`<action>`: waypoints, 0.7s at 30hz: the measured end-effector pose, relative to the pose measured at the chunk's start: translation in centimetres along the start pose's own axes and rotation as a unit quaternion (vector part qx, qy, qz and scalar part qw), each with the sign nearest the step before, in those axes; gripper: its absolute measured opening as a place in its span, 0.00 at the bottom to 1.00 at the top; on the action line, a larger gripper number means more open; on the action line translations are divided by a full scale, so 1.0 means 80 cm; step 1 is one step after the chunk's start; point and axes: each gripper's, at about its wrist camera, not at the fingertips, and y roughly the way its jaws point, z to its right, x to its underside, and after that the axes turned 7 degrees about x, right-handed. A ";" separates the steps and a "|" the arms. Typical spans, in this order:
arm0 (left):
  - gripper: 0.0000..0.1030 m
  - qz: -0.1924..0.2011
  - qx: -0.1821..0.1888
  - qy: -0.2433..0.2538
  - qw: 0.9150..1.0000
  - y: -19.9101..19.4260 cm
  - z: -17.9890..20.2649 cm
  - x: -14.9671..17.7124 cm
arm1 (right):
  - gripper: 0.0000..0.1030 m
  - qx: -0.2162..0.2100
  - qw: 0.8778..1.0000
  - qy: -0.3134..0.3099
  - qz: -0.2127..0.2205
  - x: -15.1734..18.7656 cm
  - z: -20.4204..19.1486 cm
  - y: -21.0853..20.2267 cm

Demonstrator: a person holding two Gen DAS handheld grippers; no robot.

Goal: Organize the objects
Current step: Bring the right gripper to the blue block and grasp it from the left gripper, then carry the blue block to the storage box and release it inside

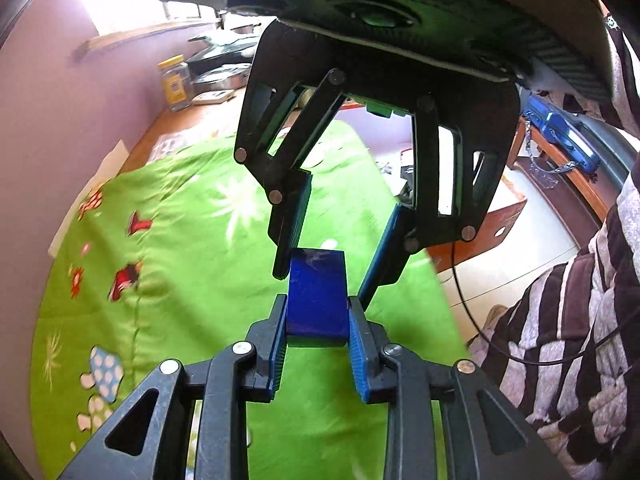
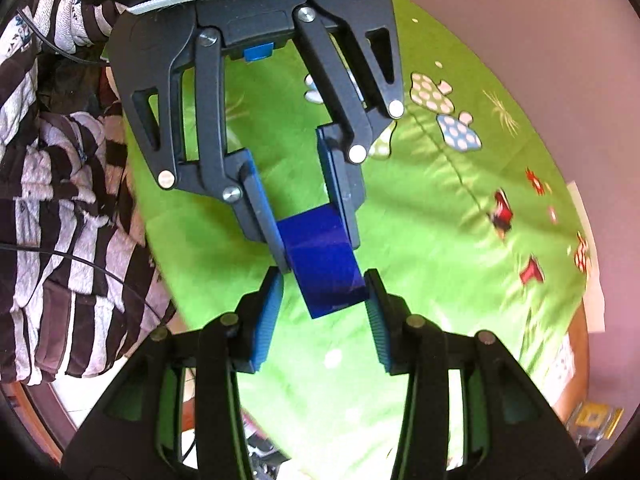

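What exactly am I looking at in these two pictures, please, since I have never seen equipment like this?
These are two hand-held grippers, each with a wide-angle camera looking along its two fingers. One picture comes from the left gripper, the other from the right gripper, so each also shows the other facing it. The left one is shut on a blue block, held in the air. The right one is open, its fingers around the block's far end; one pad seems to touch it. Below lies a green cloth with mushroom and flower prints. A jar stands further back, and striped fabric lies beside.
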 end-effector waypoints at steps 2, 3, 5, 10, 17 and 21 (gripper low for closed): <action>0.28 0.001 0.005 0.007 1.000 0.009 0.010 -0.009 | 0.44 0.005 1.000 0.004 -0.007 0.015 -0.014 -0.009; 0.28 0.001 0.007 0.011 1.000 0.013 0.014 -0.016 | 0.44 0.006 1.000 0.007 -0.009 0.018 -0.011 -0.012; 0.28 0.004 0.011 0.019 1.000 0.021 0.020 -0.026 | 0.44 0.010 1.000 0.014 -0.015 0.003 0.033 -0.014; 0.28 0.015 0.026 0.034 0.999 0.044 0.035 -0.055 | 0.45 0.023 0.998 0.044 -0.036 0.025 0.040 -0.029; 0.29 0.012 0.053 0.069 0.996 0.087 0.062 -0.094 | 0.45 0.039 0.993 0.093 -0.066 0.080 0.034 -0.045; 0.29 0.011 0.067 0.085 0.994 0.113 0.072 -0.119 | 0.45 0.051 0.988 0.125 -0.072 0.117 0.026 -0.058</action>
